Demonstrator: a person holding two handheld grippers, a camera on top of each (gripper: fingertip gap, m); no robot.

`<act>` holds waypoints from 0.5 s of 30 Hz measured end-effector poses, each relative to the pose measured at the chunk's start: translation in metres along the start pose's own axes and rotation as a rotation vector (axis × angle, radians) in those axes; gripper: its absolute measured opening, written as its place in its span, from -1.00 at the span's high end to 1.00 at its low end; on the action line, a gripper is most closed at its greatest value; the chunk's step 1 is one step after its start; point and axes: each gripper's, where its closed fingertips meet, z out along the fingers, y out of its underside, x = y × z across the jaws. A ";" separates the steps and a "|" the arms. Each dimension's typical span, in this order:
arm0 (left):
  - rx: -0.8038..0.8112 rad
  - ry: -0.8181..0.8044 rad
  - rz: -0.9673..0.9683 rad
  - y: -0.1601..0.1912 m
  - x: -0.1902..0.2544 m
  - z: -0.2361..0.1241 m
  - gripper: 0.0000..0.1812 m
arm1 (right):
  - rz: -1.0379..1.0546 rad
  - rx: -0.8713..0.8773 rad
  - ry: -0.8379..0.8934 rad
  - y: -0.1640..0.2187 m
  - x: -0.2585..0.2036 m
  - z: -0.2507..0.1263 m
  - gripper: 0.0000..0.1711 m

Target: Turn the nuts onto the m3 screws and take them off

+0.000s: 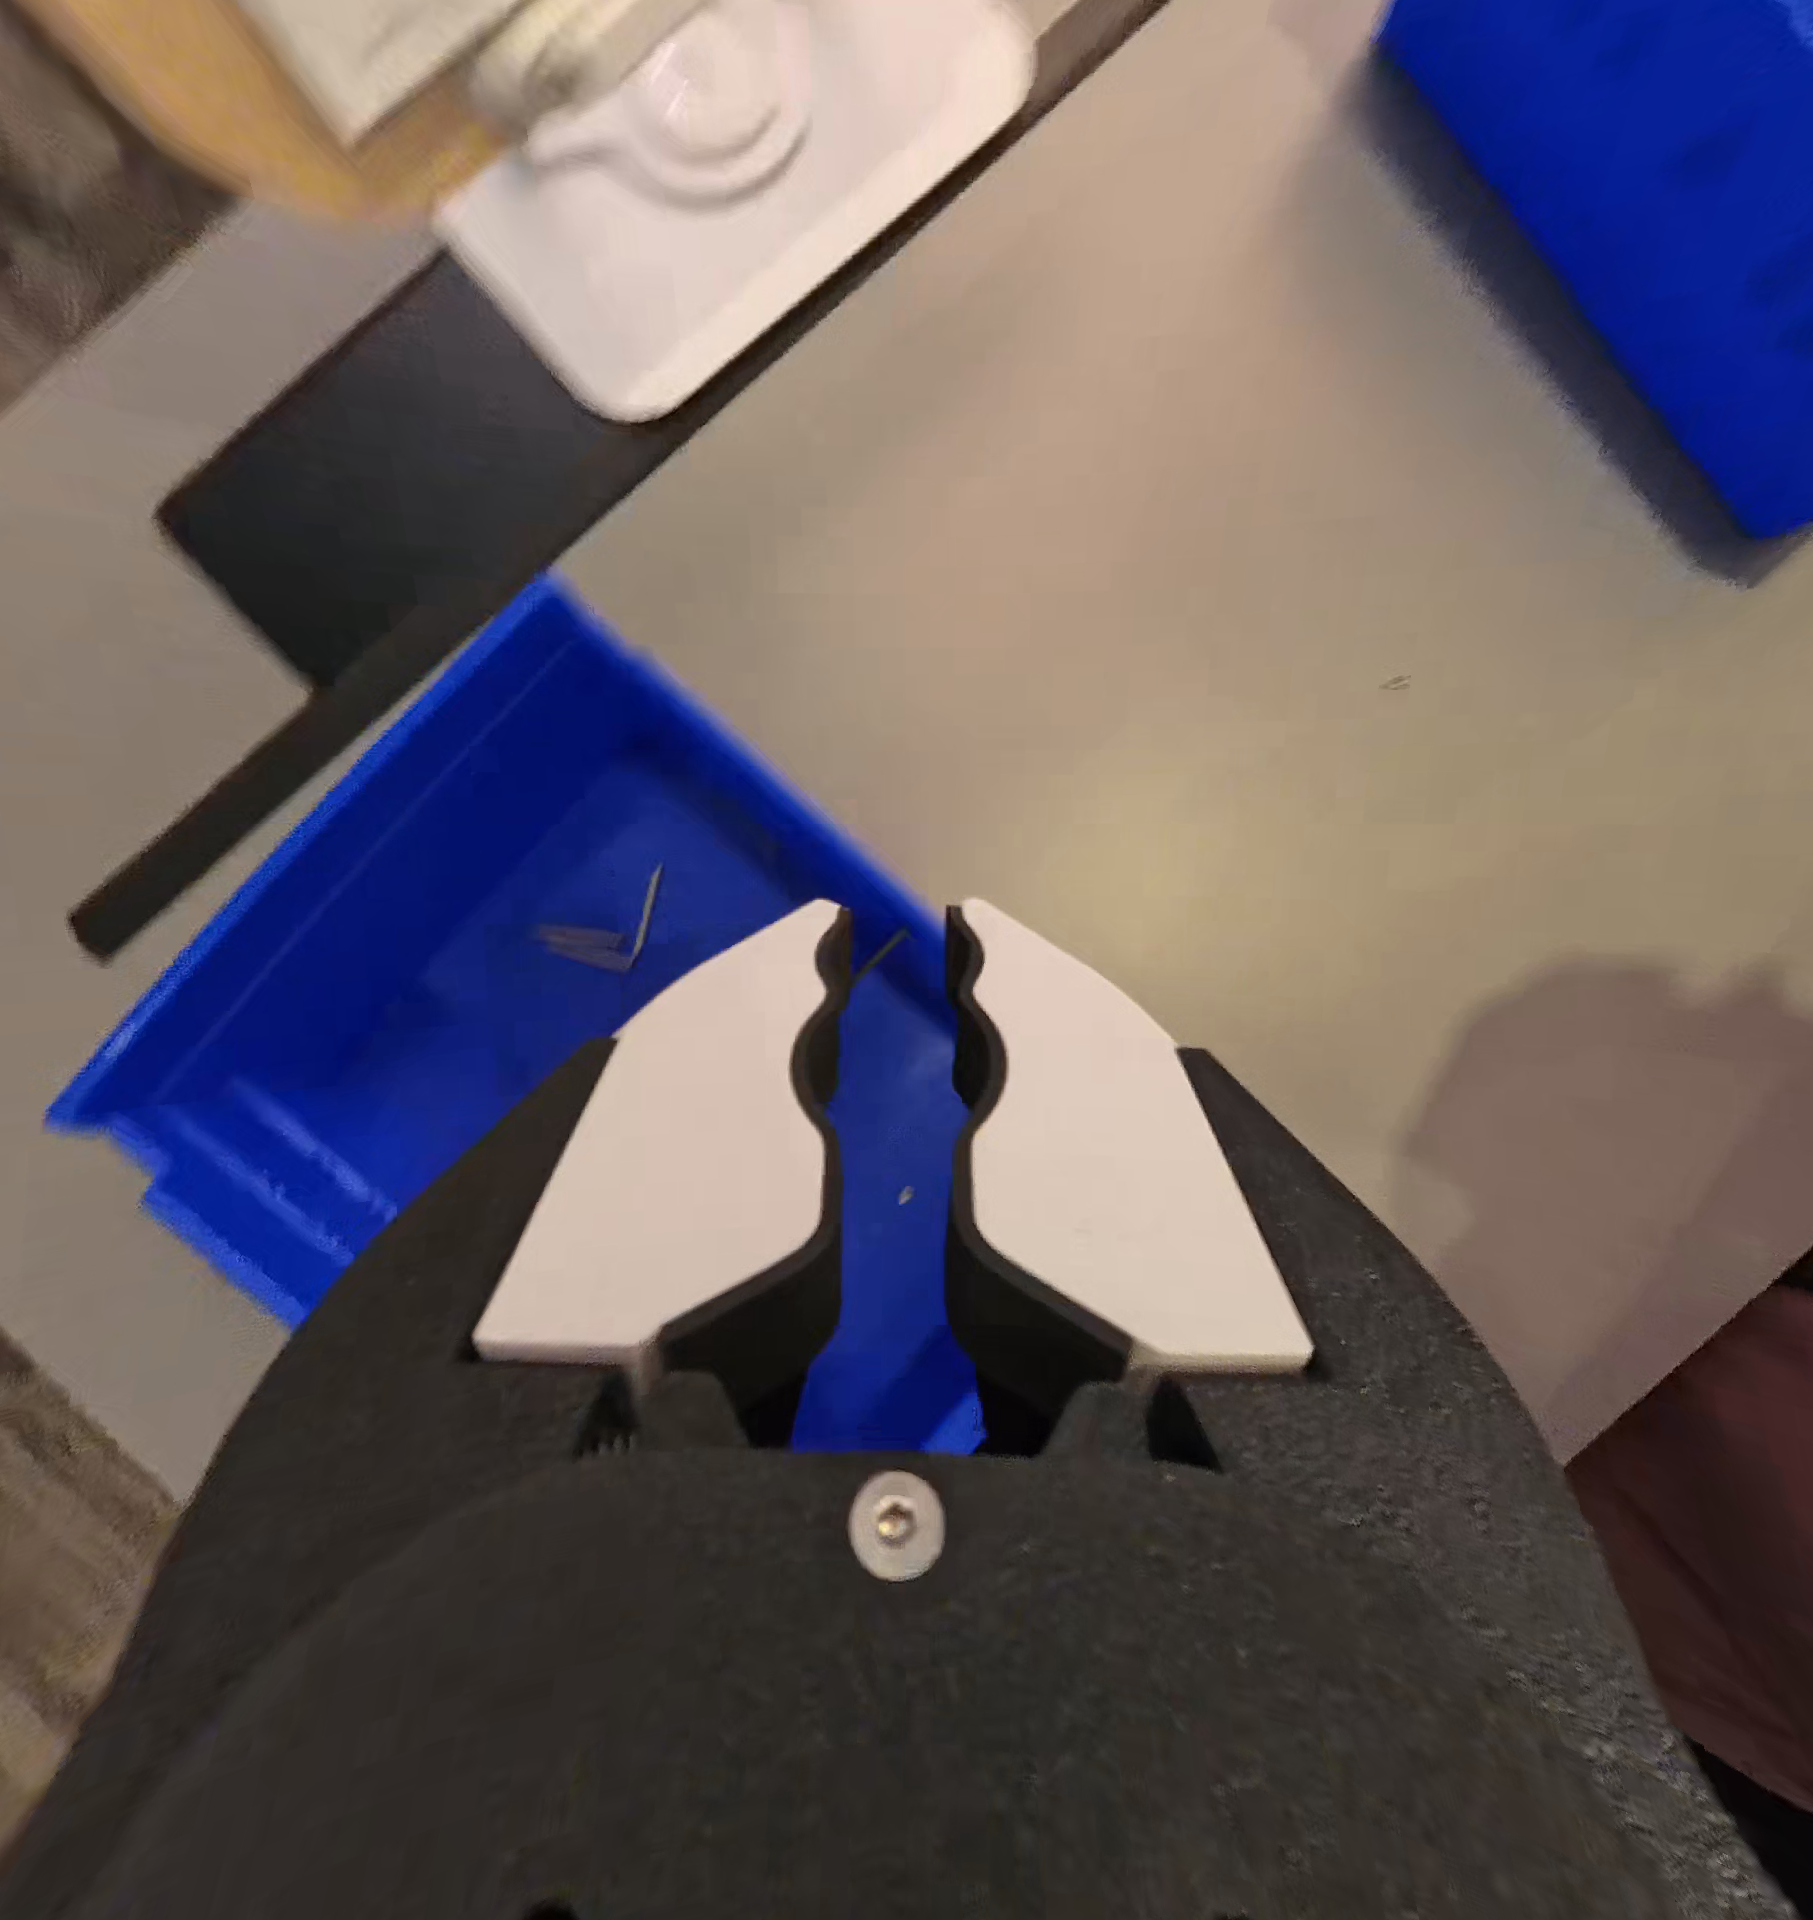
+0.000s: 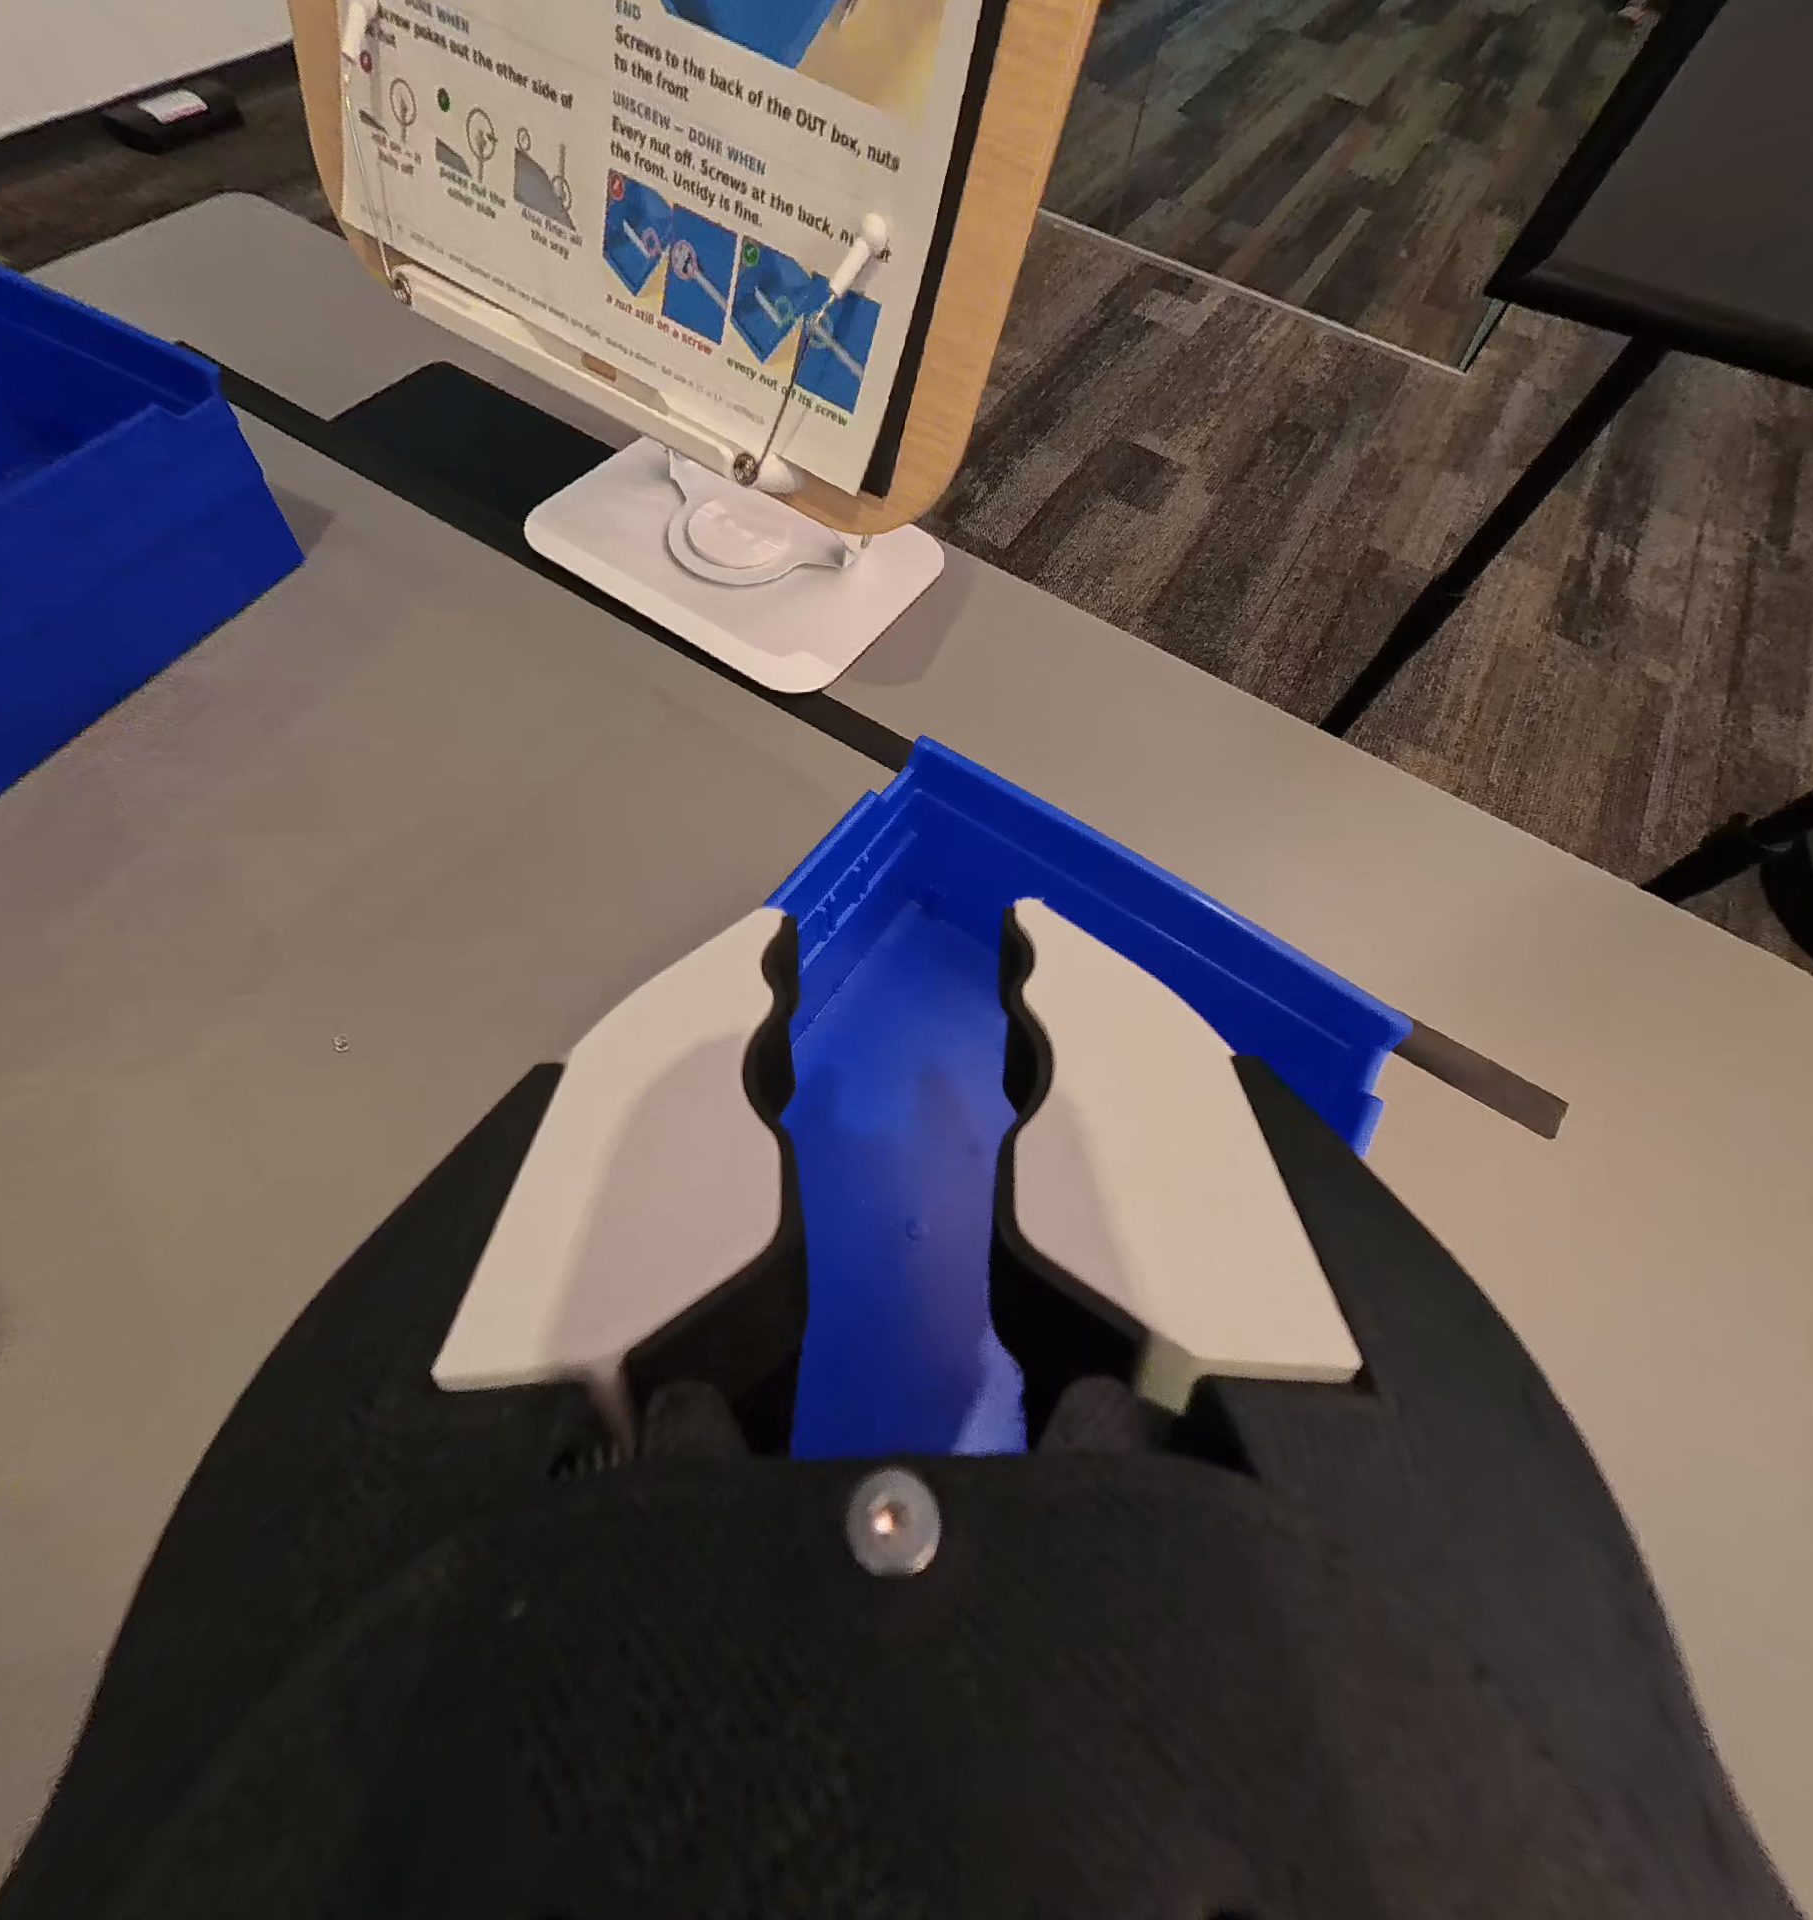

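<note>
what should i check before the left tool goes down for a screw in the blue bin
1. Left tool open and empty: ok.
2. Left tool over the near blue bin: ok.
3. Screws visible on the bin floor: ok, thin and blurred, left of the tips.
4. Tips lined up with a screw: not ok, one thin piece sits near them, blurred.
5. Right tool open and empty: ok.
6. Nuts located: cannot tell, only a tiny speck on the table.
</note>
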 end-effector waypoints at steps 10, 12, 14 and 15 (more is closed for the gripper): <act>-0.318 -0.002 -0.498 0.087 -0.103 0.096 0.79 | -0.027 -0.133 0.046 0.020 -0.001 0.028 0.55; -0.365 0.021 -0.562 0.095 -0.105 0.112 0.77 | -0.028 -0.151 0.048 0.024 0.000 0.032 0.55; -0.403 0.005 -0.576 0.101 -0.108 0.122 0.78 | -0.034 -0.166 0.052 0.026 0.000 0.035 0.55; -0.417 -0.019 -0.562 0.102 -0.111 0.126 0.78 | -0.037 -0.173 0.054 0.027 0.001 0.036 0.55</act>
